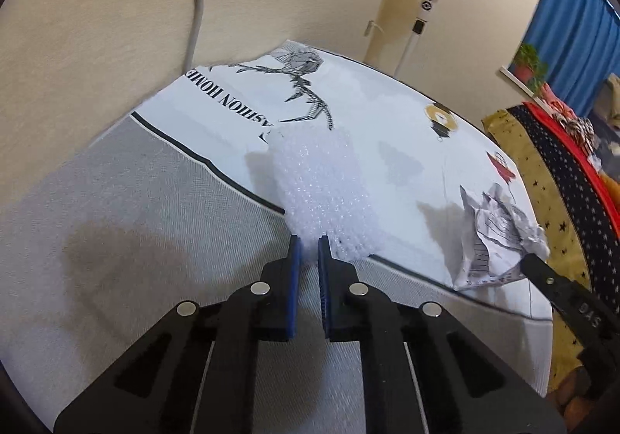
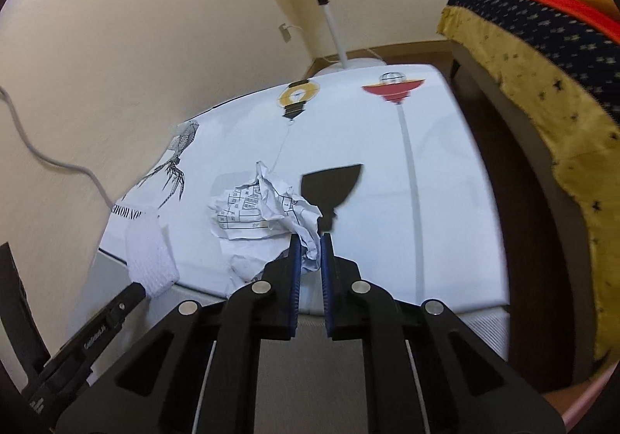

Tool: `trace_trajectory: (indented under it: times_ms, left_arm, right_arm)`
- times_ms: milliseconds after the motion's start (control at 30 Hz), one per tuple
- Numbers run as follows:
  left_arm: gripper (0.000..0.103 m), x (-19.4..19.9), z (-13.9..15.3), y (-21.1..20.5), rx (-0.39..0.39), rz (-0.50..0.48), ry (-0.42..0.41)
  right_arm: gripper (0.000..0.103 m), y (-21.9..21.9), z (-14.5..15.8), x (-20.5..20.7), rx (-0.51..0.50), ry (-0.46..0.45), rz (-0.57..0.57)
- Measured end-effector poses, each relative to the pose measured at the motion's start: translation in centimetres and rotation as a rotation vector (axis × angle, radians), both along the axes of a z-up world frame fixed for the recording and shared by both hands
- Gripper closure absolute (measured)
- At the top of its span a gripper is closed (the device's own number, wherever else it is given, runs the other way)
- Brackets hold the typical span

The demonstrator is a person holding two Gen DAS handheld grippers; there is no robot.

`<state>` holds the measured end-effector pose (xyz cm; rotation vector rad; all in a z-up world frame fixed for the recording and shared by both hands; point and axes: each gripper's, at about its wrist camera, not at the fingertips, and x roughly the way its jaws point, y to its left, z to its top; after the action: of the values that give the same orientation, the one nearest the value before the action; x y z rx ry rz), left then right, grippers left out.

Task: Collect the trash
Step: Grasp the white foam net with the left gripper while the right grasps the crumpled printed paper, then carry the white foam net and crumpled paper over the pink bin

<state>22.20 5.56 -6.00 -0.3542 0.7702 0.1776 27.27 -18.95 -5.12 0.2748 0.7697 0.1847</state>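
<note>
the left gripper is clamped on the near end of a white foam sheet, bumpy and long, pointing toward the table's far edge. the right gripper pinches a crumpled printed paper near the right edge.

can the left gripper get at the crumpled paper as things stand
Probably not. The left gripper is shut on the foam sheet, so its jaws are occupied, and the right gripper is already clamped on the crumpled paper. The paper lies just to its right on the table, with nothing between.
</note>
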Motion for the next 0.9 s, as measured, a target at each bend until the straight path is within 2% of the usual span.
trace_trajectory:
  times_ms: [600, 767, 900]
  left_arm:
    - [0.095, -11.1, 5.8, -4.2, 0.097, -0.200, -0.089]
    - [0.095, -14.3, 6.4, -5.8, 0.106, -0.267, -0.101]
    - [0.095, -16.5, 6.5, -6.8, 0.092, -0.320, -0.110]
  right_arm:
    - [0.093, -5.2, 5.5, -16.9, -0.044, -0.054, -0.138]
    - [0.093, -6.0, 7.3, -20.9, -0.052, -0.080, -0.174]
    - [0.093, -6.6, 8.5, -24.4, -0.097, -0.124, -0.202]
